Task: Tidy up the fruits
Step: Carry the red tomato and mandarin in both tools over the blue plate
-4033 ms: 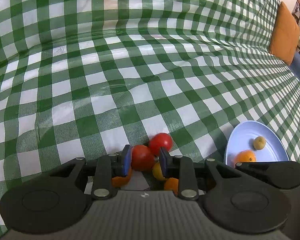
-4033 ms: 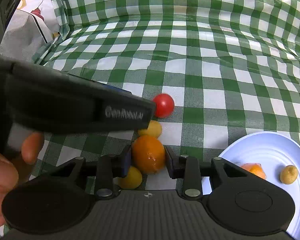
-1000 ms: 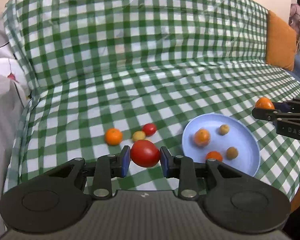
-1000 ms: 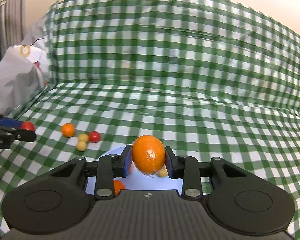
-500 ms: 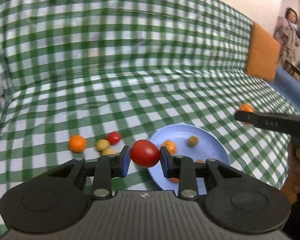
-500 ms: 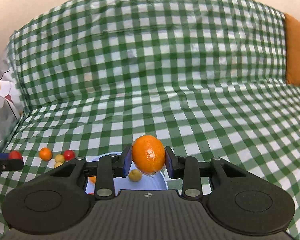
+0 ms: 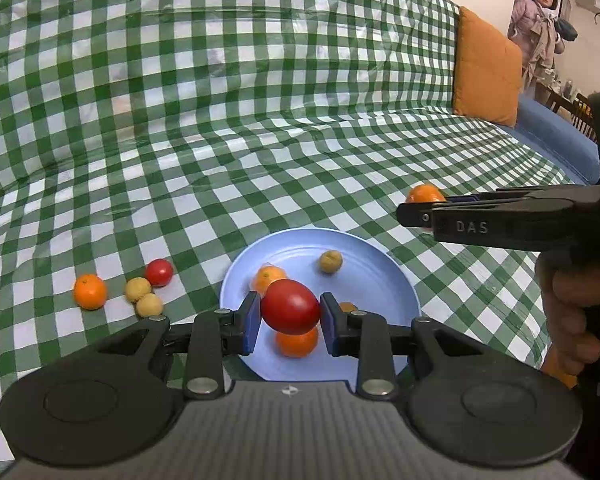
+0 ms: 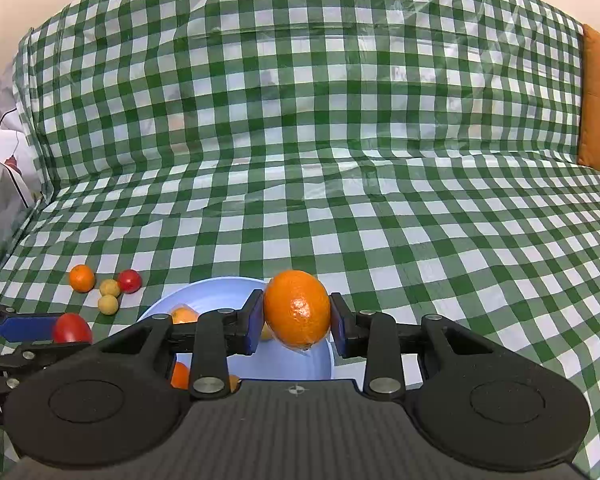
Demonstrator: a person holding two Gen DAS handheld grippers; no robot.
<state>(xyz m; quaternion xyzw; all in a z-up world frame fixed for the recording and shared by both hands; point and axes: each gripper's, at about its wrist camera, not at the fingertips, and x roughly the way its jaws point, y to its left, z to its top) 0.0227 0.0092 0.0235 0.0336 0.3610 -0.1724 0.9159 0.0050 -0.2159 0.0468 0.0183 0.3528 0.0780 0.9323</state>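
Blue plate [image 7: 396, 280] on the checked cloth [image 7: 260, 160] already held four small fruits, as far as could be seen. The left gripper [image 7: 288, 322] had its fingers closed on a tomato [image 7: 290, 306] above the plate; the right gripper [image 8: 296, 322] held an orange [image 8: 297, 307] above the plate's far edge. Neither was set down yet. Four fruits lay on the cloth left of the plate: a mandarin [image 7: 89, 291], a red tomato [image 7: 159, 272] and two yellow ones [image 7: 138, 289]. I judged the job about half done.
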